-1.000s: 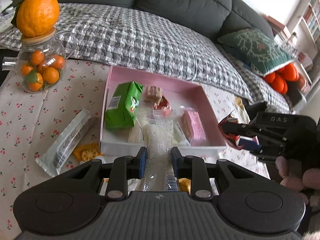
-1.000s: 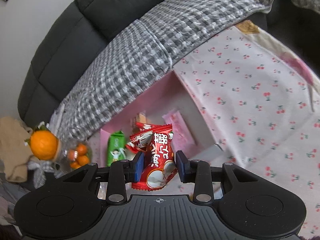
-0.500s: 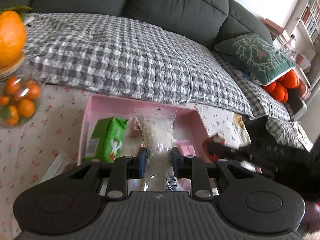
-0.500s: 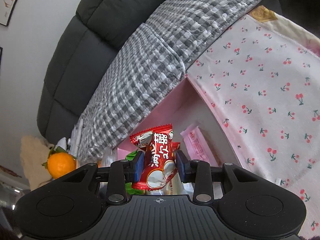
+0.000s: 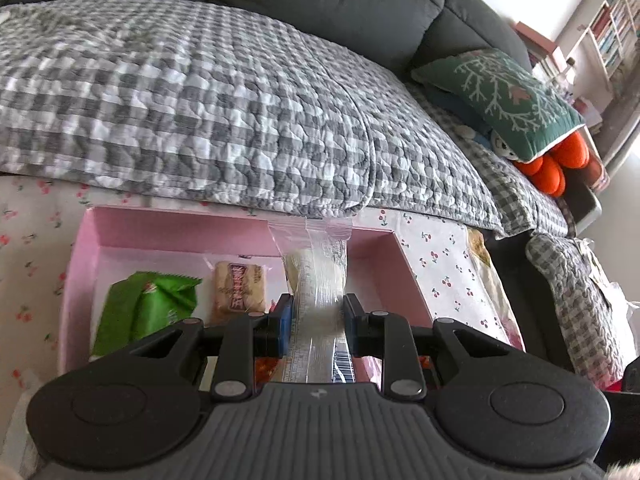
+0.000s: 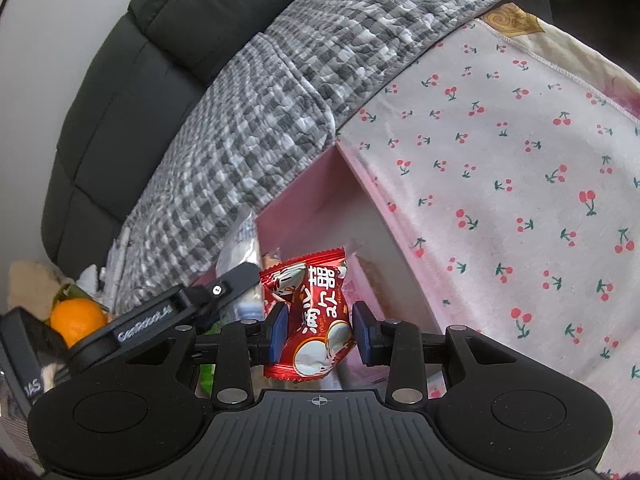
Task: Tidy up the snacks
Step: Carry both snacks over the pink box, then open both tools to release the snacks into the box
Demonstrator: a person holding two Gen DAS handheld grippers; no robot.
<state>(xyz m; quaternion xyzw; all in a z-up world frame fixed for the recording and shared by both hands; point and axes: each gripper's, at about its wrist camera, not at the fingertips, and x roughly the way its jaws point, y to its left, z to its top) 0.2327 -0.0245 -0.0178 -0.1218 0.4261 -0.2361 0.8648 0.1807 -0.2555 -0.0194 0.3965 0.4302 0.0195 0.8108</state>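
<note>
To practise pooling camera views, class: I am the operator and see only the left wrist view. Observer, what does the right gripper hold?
Observer: The right gripper is shut on a red snack packet printed with white characters.
Operator: My left gripper grips a clear packet above the pink box. Where is the red one?
Observer: It shows against the inside of the box, near its right wall.
Operator: Anything off to my left?
Observer: An orange sits at the far left, outside your frame.
</note>
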